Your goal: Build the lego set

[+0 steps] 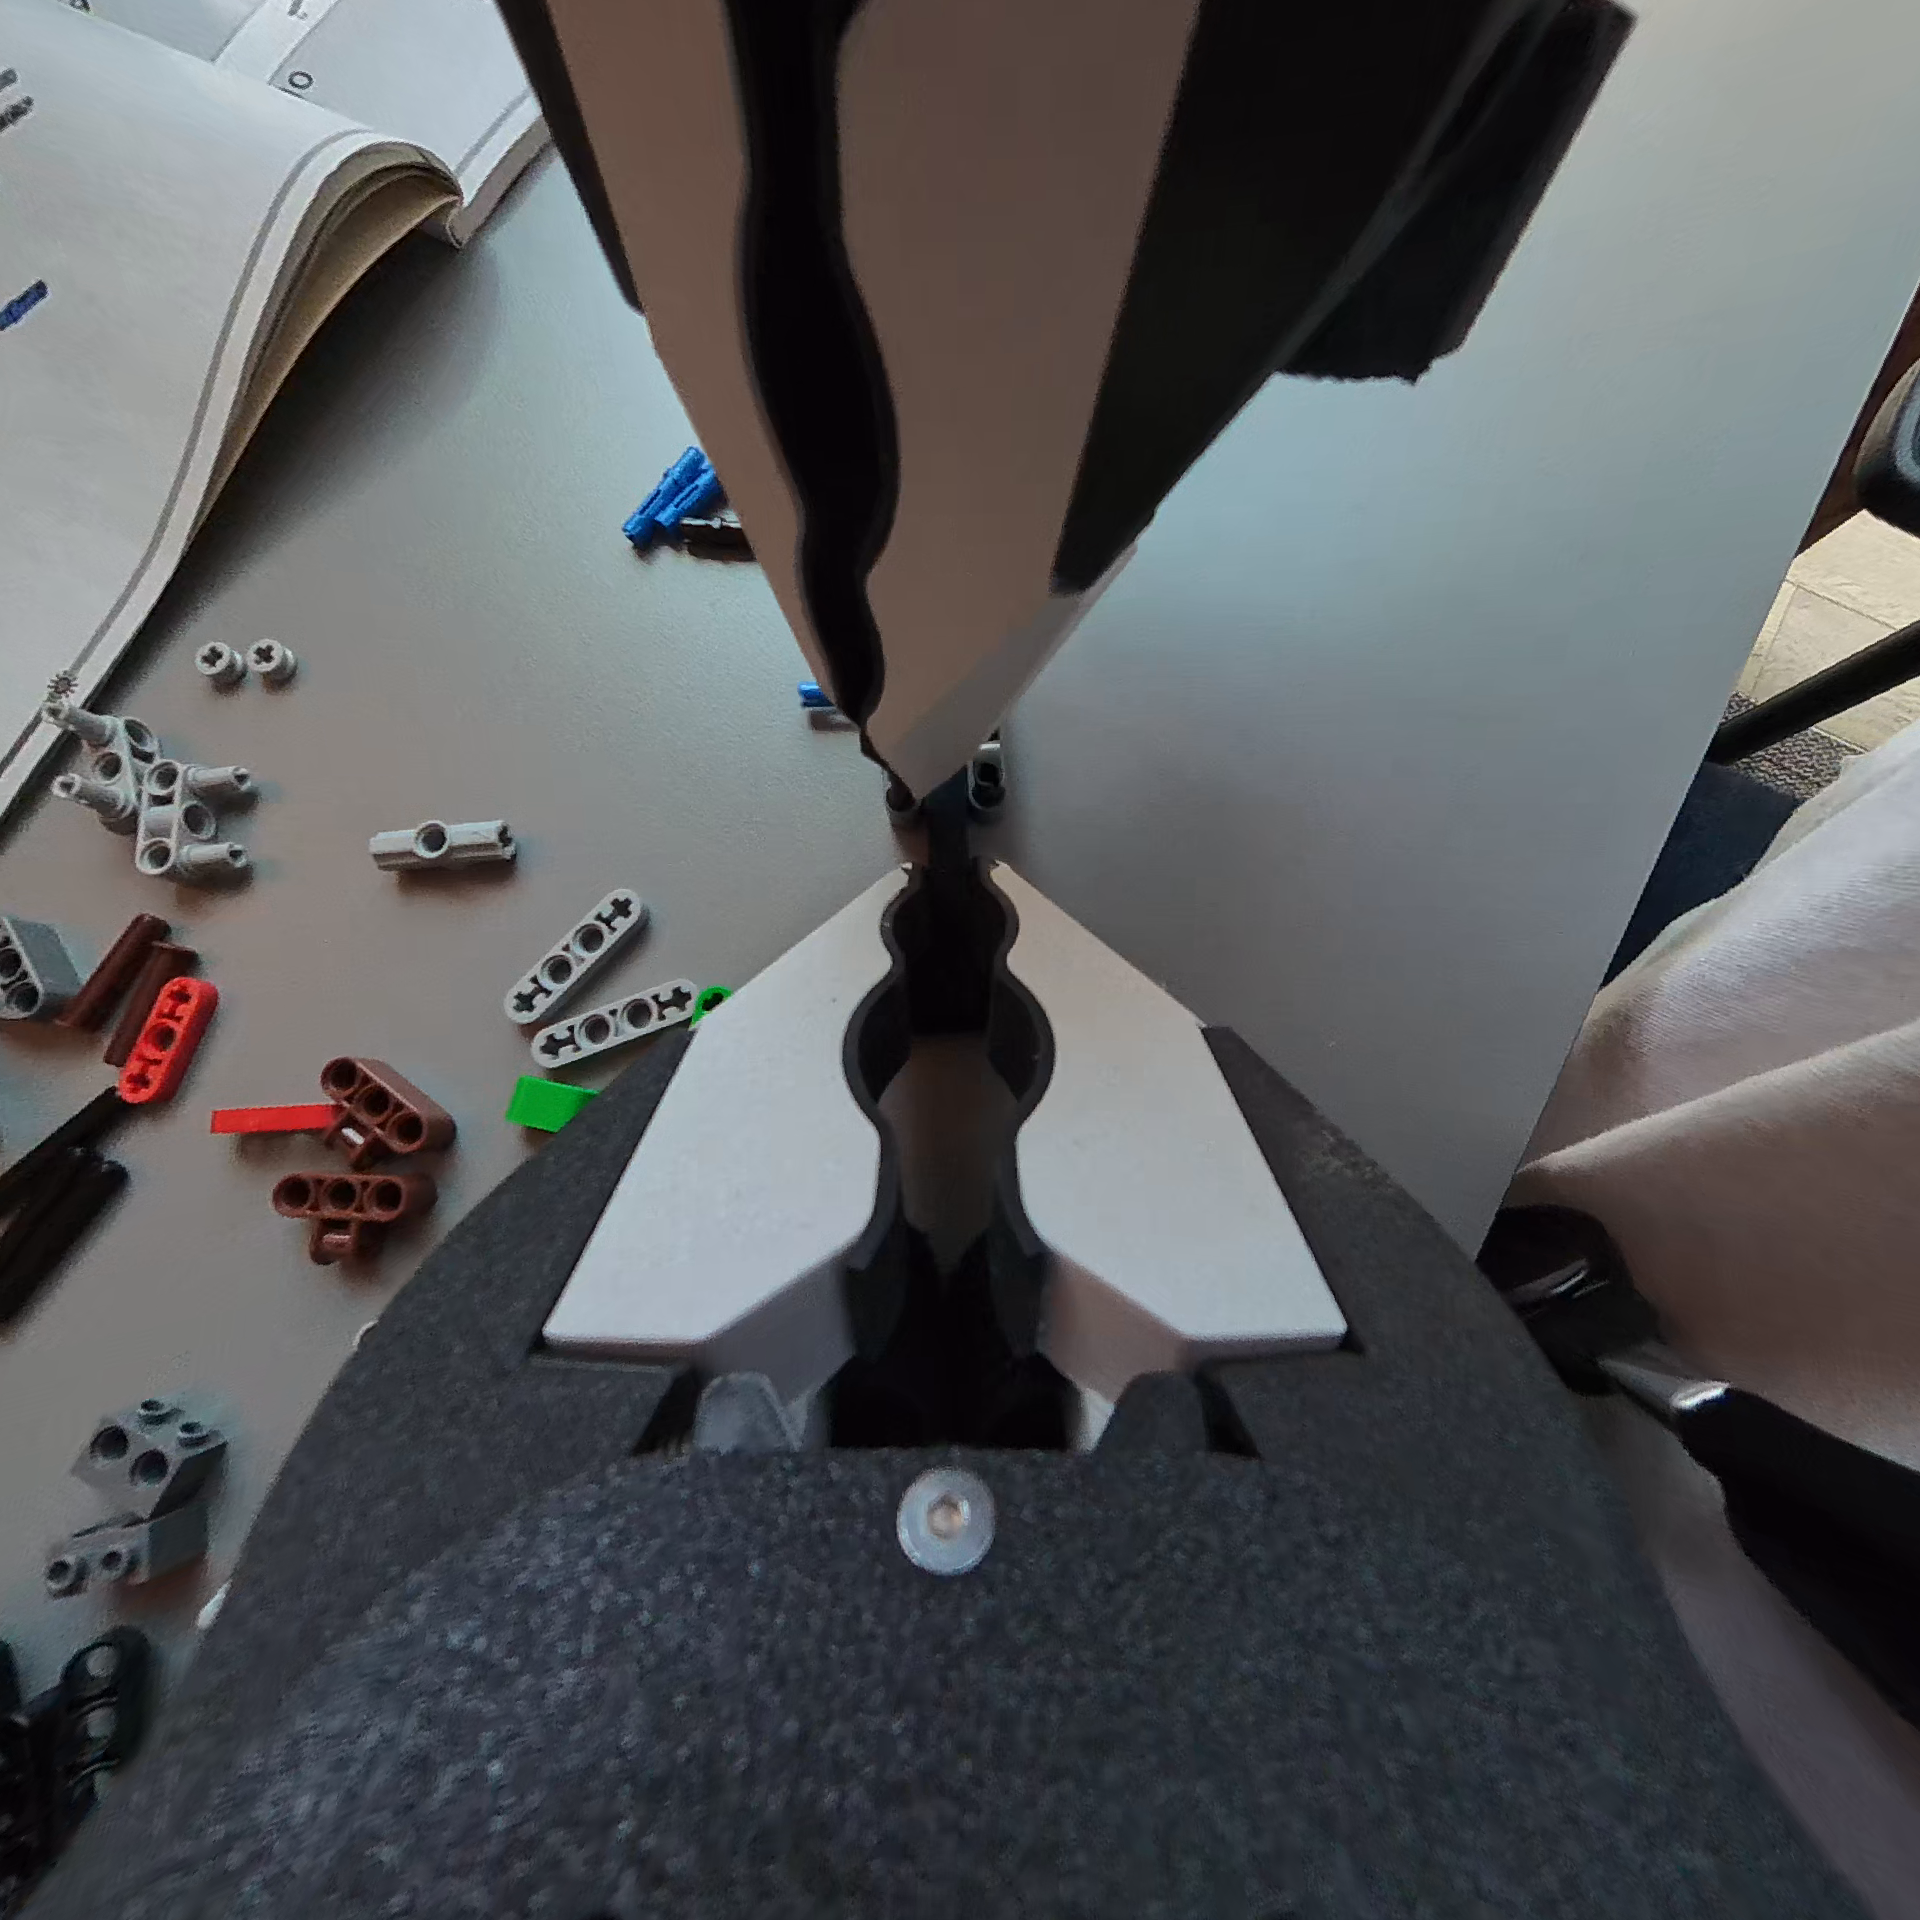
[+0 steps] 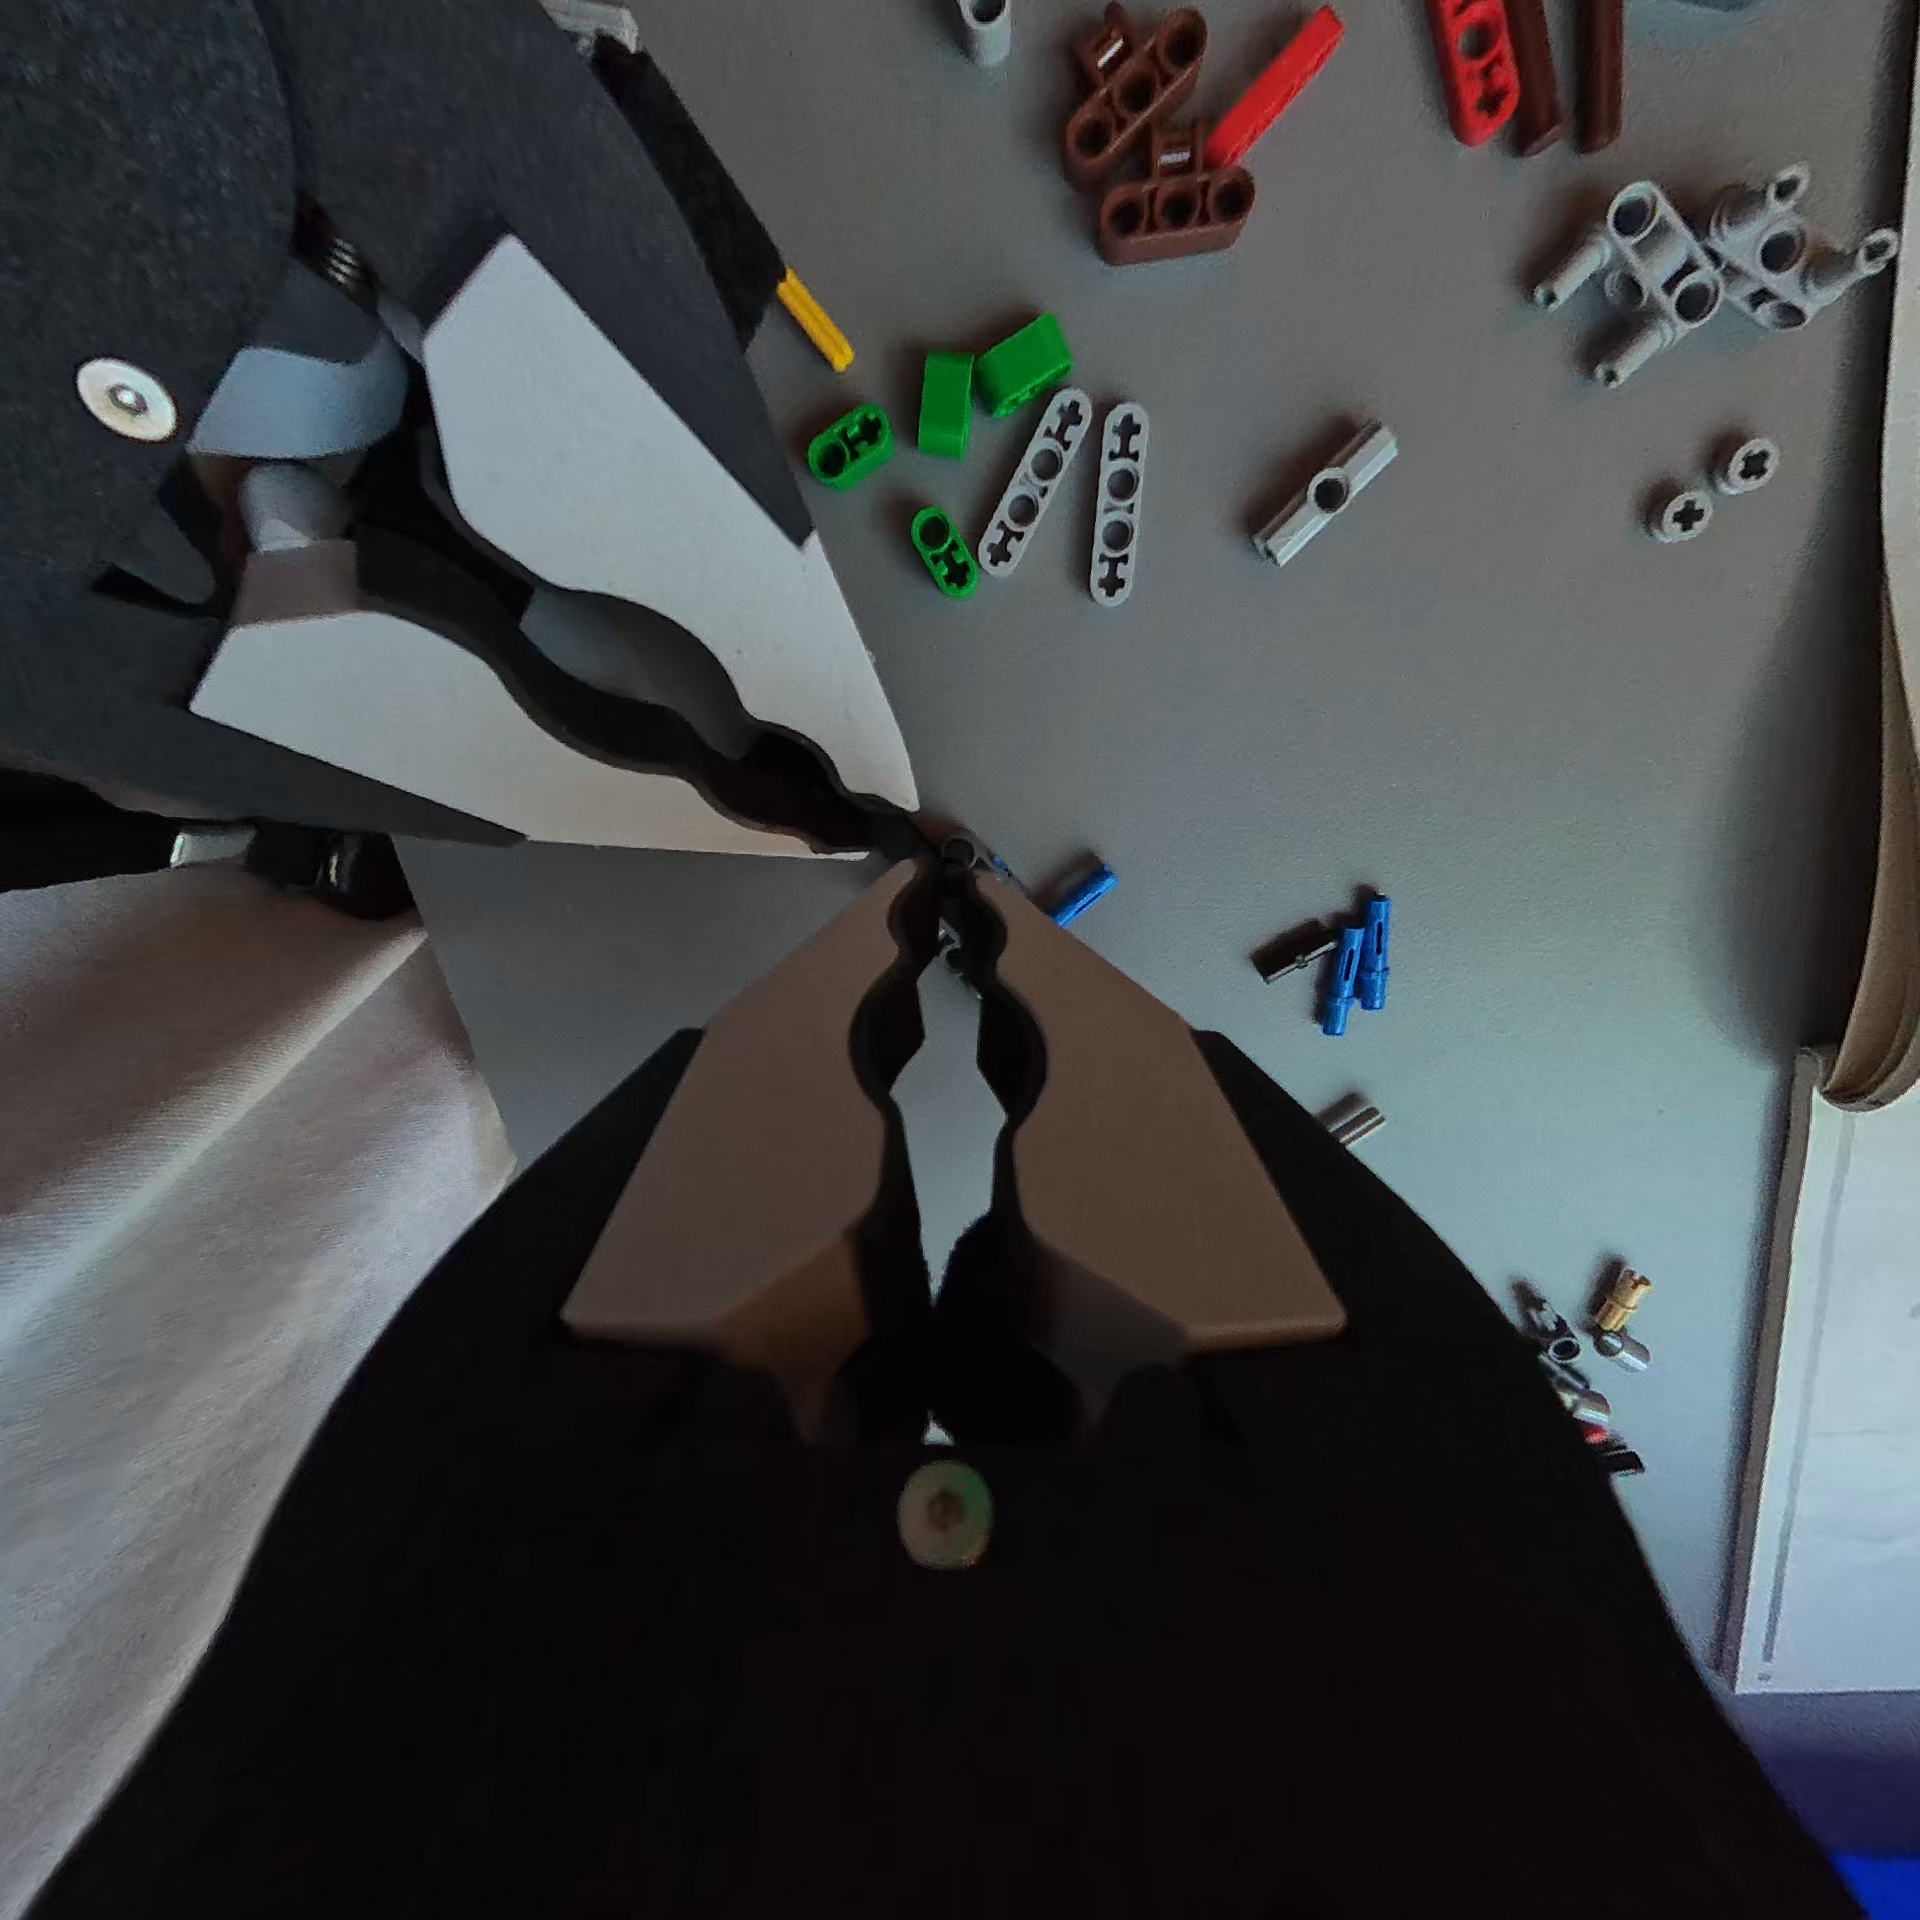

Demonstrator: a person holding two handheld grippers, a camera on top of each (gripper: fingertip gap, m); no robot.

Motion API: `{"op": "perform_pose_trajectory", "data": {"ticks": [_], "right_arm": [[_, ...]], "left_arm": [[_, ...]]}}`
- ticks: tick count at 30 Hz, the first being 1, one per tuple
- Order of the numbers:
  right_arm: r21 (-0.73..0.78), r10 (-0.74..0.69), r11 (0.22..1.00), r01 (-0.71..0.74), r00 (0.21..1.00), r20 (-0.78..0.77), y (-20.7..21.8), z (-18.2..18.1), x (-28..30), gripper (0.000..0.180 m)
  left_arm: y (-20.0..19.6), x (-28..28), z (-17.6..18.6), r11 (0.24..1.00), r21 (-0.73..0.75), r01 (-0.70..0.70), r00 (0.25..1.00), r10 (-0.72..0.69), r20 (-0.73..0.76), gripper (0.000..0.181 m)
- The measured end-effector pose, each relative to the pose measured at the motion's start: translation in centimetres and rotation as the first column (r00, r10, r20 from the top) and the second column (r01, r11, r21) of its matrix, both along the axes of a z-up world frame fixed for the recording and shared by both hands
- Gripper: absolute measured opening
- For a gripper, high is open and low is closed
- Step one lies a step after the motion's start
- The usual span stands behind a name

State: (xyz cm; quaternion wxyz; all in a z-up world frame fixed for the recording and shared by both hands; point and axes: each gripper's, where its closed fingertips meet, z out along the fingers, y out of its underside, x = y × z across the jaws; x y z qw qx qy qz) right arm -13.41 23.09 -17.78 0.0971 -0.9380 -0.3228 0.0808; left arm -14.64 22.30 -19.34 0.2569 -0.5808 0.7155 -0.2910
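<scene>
My left gripper [image 1: 943,868] and my right gripper [image 2: 951,894] meet tip to tip above the grey table [image 1: 1299,675]. The left gripper is shut on a small black piece [image 1: 945,935] that sticks out past its tips. The right gripper comes down from the top of the left wrist view [image 1: 896,774], jaws together on a small dark piece [image 2: 956,857]. The two pieces touch; I cannot tell how they join. In the right wrist view the left gripper [image 2: 894,831] enters from the upper left.
Loose parts lie on the table: blue pins [image 1: 675,504], thin grey beams [image 1: 577,956], brown beams [image 1: 384,1117], a red beam [image 1: 166,1039], green pieces [image 2: 945,405], grey connectors [image 1: 156,800]. An open instruction booklet [image 1: 156,260] lies far left. A person's pale clothing [image 1: 1714,1039] is beyond the table edge. My two grippers' fingertips are within a few centimetres of each other.
</scene>
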Motion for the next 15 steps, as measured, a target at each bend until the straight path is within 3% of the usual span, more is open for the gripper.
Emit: {"op": "perform_pose_trajectory", "data": {"ticks": [6, 15], "right_arm": [[-0.007, -0.052, 0.999, 0.051, 0.998, -0.045, 0.91, 0.06, -0.3, 0.001], [0.062, 0.019, 0.998, -0.015, 0.998, -0.055, 0.5, 0.13, -0.29, 0.001]], "left_arm": [[0.0, 0.0, 0.02, 1.0, -0.016, -0.004, 1.0, 0.004, 0.008, 0.008], [0.0, -0.02, 0.03, 0.999, -0.041, -0.006, 1.0, 0.007, 0.013, 0.008]]}}
